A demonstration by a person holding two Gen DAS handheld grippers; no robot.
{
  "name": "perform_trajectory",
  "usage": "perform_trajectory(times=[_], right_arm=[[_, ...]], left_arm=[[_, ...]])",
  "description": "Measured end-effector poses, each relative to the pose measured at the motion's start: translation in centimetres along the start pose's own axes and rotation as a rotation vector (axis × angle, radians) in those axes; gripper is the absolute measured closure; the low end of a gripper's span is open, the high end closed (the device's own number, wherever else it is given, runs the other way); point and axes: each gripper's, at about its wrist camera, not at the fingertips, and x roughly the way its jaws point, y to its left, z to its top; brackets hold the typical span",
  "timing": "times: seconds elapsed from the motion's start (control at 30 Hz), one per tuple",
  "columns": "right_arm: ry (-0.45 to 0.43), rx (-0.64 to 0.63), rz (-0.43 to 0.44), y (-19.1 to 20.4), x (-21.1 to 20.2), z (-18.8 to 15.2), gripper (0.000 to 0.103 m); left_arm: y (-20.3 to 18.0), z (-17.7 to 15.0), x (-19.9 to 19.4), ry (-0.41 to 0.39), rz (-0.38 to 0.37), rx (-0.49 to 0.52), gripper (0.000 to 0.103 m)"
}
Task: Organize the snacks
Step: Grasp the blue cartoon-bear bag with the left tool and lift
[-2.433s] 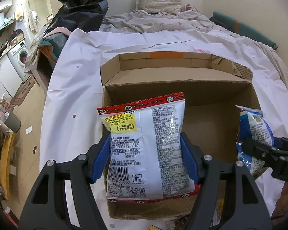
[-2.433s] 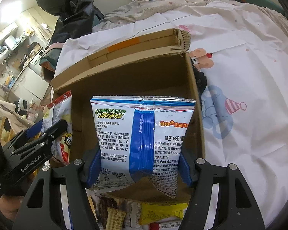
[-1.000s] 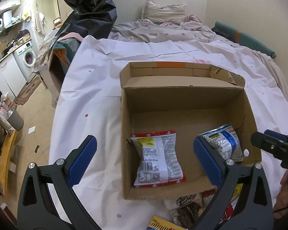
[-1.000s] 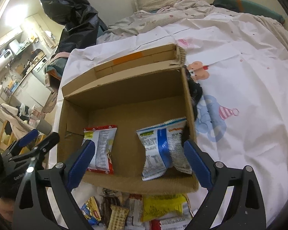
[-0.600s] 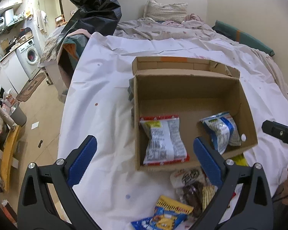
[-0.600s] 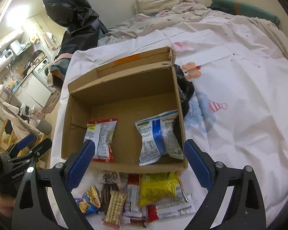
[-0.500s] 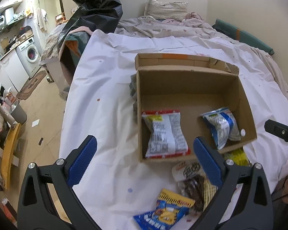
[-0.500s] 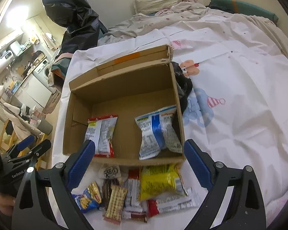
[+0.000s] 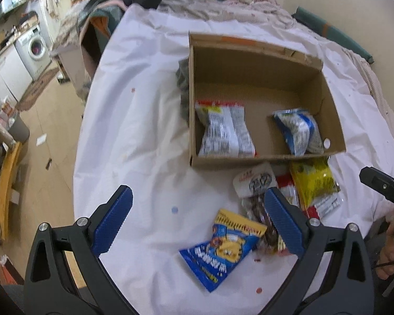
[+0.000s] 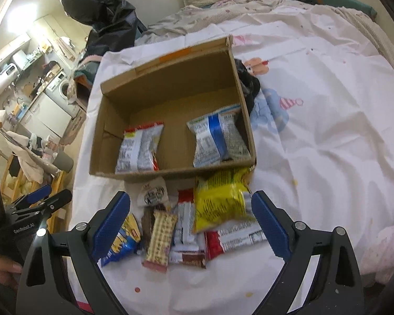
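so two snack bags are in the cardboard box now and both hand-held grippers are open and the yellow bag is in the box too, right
Not quite: the yellow bag is not in the cardboard box. The right wrist view shows it on the white sheet, just outside the near wall. The rest holds: the red-trimmed bag and the blue-striped bag lie inside, and the left hand-held gripper and right hand-held gripper are open.

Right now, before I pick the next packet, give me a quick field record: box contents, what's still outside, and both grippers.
box: open cardboard box on the white sheet
in box, left side: red-edged packet, lying flat
in box, right side: blue-striped packet, against the right wall
still outside: pile in front of the box, including yellow bag, blue and yellow bag, wafer bar
left gripper: open, empty, over the blue and yellow bag
right gripper: open, empty, over the pile
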Motion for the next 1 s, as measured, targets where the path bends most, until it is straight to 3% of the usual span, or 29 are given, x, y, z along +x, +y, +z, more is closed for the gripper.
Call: perform_trajectory(times=[0.17,0.4,0.53,0.7,0.87,1.0], right_arm=[[0.040,-0.009,-0.024,-0.2,1.7,-0.1,0.007],[0.061,0.032,-0.010,-1.0,2.3,-0.1,0.007],[0.062,0.056,-0.022,-1.3,2.4,0.0,0.007],[0.089,0.036,-0.070,-1.0,3.4,0.0,0.007],[0.133,0.026,-0.091,-0.9,4.4,-0.2,0.007],[0.136,0.016,-0.089,-0.7,4.3,-0.3,0.007]], left_arm=[[0.6,-1.0,2.4,0.104,-0.022,-0.062,0.004],[0.5,-1.2,2.8,0.116,-0.001,-0.042,0.004],[1.4,-1.0,3.5,0.124,0.028,-0.085,0.004],[2.8,-1.6,6.5,0.274,-0.027,-0.142,0.004],[1.0,-3.2,8.4,0.361,-0.027,-0.057,0.004],[-2.5,-3.9,9.0,0.409,-0.073,0.129,0.004]])
